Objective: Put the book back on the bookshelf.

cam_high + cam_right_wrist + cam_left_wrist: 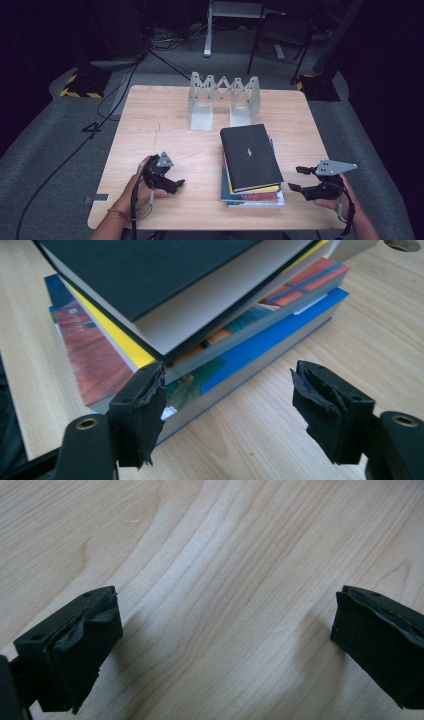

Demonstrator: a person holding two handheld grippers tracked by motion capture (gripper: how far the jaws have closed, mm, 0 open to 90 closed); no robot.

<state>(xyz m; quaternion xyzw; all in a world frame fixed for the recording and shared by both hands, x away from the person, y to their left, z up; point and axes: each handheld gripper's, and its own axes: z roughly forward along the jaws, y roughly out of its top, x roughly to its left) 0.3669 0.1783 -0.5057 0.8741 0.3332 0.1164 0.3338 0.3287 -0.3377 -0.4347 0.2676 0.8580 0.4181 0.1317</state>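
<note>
Books (252,172) lie stacked on the counter (170,130), long axis running away from the person, black one (250,155) topmost. The right gripper (296,179), jaws apart and empty, sits just beside the stack's right edge, nearer than the open left gripper (176,183).

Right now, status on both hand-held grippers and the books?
Both hand-held grippers open, empty: left, right. Right aimed at book stack, not touching. Nothing between.
</note>
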